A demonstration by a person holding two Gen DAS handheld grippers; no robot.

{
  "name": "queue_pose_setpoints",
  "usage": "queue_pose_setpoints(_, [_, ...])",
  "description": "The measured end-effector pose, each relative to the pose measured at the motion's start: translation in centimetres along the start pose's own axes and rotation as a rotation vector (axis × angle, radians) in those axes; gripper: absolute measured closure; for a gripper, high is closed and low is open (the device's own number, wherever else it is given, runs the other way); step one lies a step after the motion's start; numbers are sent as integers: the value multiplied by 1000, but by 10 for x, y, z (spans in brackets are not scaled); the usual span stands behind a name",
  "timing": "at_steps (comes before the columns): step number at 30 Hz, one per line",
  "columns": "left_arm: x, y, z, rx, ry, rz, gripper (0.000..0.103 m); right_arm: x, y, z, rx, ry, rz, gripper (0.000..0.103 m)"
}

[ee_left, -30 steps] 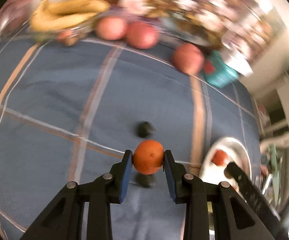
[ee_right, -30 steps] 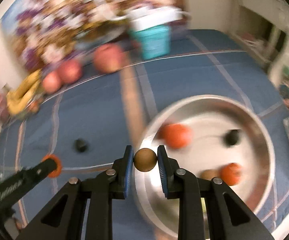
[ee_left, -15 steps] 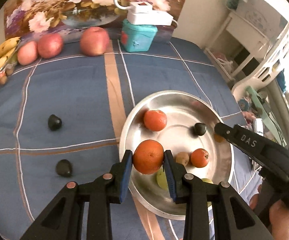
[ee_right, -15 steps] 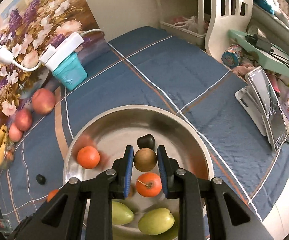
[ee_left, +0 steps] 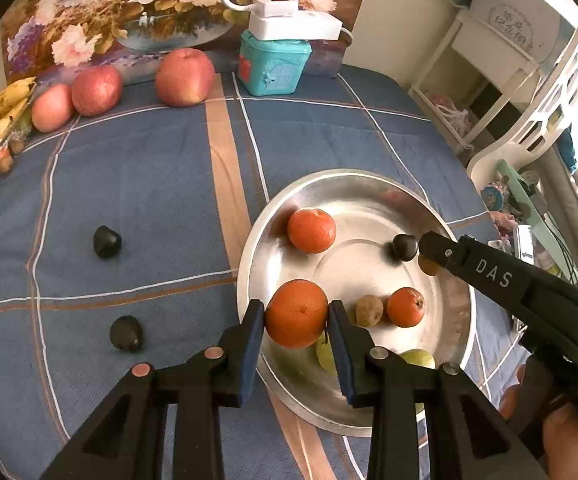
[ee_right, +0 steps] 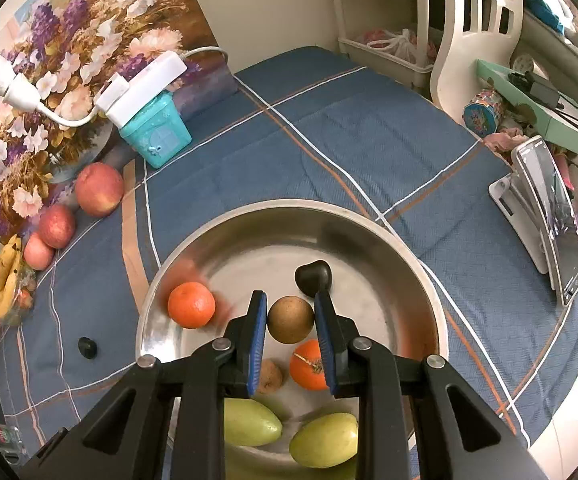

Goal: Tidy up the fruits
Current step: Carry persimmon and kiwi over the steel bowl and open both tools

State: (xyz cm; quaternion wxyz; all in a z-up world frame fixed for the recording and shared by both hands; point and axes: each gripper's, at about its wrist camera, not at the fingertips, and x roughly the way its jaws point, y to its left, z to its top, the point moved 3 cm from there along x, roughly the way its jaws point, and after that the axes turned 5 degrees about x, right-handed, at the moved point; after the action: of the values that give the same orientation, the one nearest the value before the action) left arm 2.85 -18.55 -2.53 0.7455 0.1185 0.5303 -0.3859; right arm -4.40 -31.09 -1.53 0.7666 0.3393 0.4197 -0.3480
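Right wrist view: right gripper (ee_right: 291, 320) clamps a brown fruit (ee_right: 291, 319) above the steel bowl (ee_right: 417, 264), crowded with fruit; left gripper (ee_left: 296, 316) clamps an orange (ee_left: 296, 314).

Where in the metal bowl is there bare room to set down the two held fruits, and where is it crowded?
Bare: the bowl's far half, beyond the dark fruit and the loose orange, up to the rim. Crowded: the near side, where a small orange, a brown fruit and two green fruits sit close together.

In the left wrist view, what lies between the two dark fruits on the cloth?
Only bare blue cloth with its stripes lies between the upper dark fruit and the lower dark fruit, as the left wrist view shows.
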Motion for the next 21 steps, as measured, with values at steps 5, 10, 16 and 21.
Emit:
queue_pose_setpoints(5, [2, -3, -1, 15, 3, 2, 58, 9, 3, -3, -17, 24, -3, 77])
queue_pose_setpoints(10, [4, -3, -2, 21, 13, 10, 54, 20, 3, -10, -32, 55, -15, 77])
queue_pose_setpoints(16, [5, 2, -3, 13, 24, 24, 43, 24, 3, -14, -44, 67, -27, 75])
queue_pose_setpoints(21, [7, 8, -5, -1, 43, 36, 38, 23, 5, -12, -50, 64, -29, 68])
